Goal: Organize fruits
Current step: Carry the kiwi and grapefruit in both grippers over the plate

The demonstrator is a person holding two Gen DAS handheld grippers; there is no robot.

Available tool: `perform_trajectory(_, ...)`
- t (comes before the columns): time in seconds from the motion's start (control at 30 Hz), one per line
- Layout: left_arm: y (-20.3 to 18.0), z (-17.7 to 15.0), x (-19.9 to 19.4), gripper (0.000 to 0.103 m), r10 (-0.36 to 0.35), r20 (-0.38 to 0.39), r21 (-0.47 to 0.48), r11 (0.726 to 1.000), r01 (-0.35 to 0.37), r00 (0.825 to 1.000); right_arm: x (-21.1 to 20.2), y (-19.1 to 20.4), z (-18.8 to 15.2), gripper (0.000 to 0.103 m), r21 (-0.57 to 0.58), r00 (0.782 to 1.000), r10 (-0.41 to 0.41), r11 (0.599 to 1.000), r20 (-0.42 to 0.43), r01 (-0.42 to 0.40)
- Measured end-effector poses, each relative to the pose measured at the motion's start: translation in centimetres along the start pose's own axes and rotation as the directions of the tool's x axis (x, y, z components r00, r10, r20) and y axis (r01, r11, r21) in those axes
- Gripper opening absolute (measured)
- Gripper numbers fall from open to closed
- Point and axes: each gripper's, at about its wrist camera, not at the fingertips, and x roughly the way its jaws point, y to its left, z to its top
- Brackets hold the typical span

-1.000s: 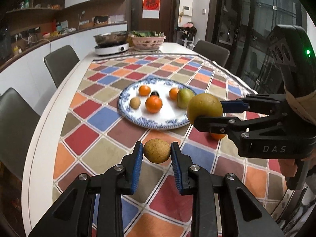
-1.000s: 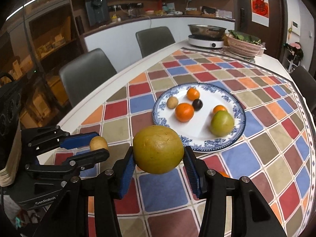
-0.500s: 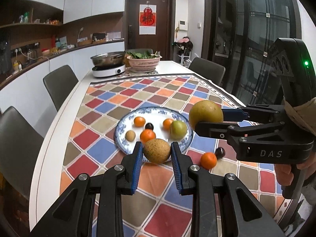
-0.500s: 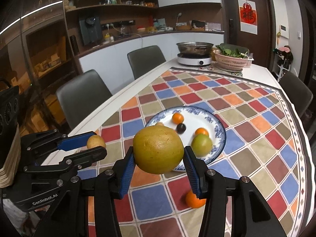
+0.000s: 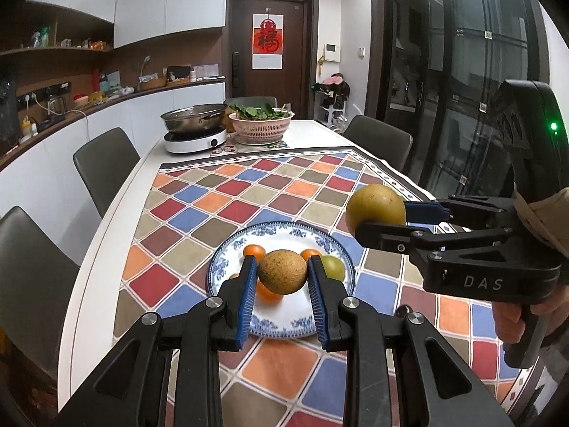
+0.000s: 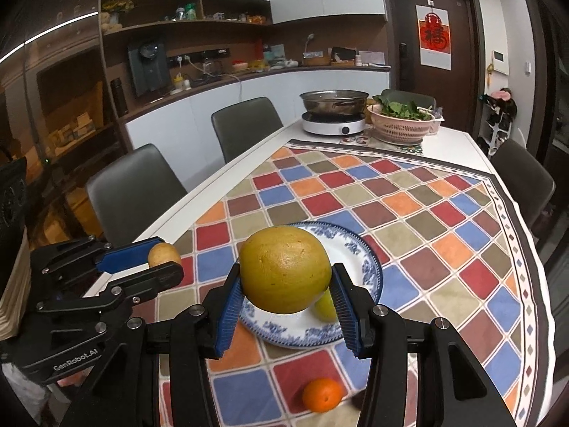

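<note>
My left gripper (image 5: 282, 277) is shut on a small brown speckled fruit (image 5: 282, 272), held in the air above the blue-and-white plate (image 5: 227, 267). My right gripper (image 6: 284, 290) is shut on a large yellow-green fruit (image 6: 284, 268), also held above the plate (image 6: 366, 256). The right gripper also shows in the left wrist view (image 5: 377, 220); the left gripper shows in the right wrist view (image 6: 156, 263). On the plate lie small oranges (image 5: 253, 250) and a green fruit (image 5: 334, 267). One orange (image 6: 322, 394) lies on the cloth in front of the plate.
A checkered tablecloth (image 5: 249, 192) covers the white table. At the far end stand a pan on a hotplate (image 5: 195, 131) and a pink basket of greens (image 5: 261, 122). Grey chairs (image 5: 106, 167) line both sides. A small dark fruit (image 5: 402, 310) lies on the cloth.
Both grippers have risen and drawn back from the table with their fruits still held. The plate now looks smaller and lower in both views.
</note>
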Motion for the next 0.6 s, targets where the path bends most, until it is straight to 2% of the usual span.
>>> perform_trajectory(0.3,0.8,2.3,2.5,0.029,0.014,-0.018,0.003,1.000,-0.014,1.000,2.6,-2.1,2.3,0.049,0.022,0.999,-0.010,1.000,-0.031,0.010)
perform_trajectory(0.6,2.4,3.8,6.6,0.029,-0.007,-0.093,-0.035,0.999,0.004,0.996,6.4,-4.0,4.0,0.049,0.049,0.995,-0.033,0.998,-0.092,0.038)
